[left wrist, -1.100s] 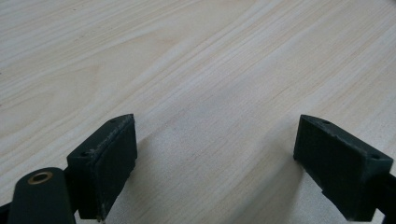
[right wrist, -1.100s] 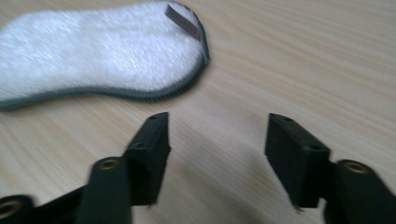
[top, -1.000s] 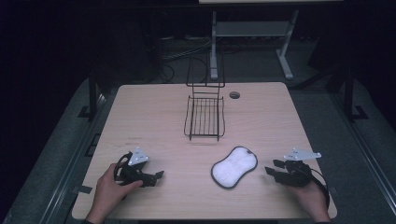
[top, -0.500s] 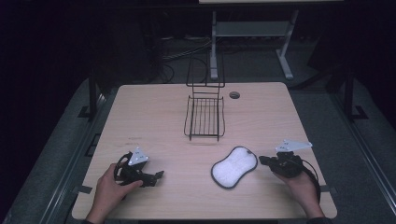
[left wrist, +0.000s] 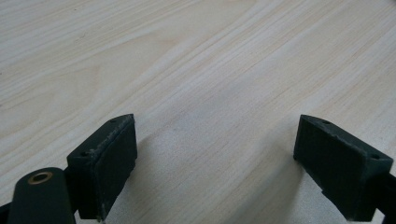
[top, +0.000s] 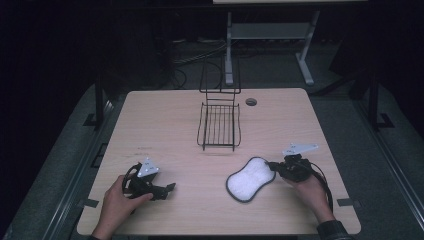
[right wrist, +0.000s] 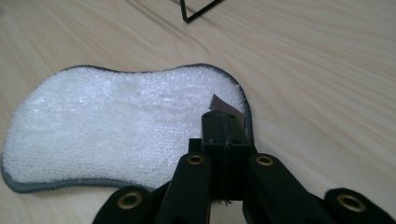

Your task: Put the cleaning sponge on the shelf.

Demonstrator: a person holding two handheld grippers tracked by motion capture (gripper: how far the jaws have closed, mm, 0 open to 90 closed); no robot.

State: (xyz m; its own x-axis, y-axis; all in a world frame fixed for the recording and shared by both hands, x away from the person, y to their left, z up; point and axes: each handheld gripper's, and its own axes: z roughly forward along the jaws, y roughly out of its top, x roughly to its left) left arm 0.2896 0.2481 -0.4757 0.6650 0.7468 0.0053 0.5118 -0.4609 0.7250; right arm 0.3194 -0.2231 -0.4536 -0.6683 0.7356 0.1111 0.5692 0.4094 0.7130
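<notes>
The right gripper is closing in on the white pad: a second ago it was resting well to the right of it, and now its fingers are reaching the pad's near right edge. In the right gripper view those fingers are pressed together, with a small tab at the pad's rim showing just beyond their tips; whether they are pinching the tab, I cannot tell. The pad is lying flat on the table, with the wire basket farther ahead of the fingertips. The left gripper is staying put, fingers spread over bare wood. The pickup looks to be just beginning.
</notes>
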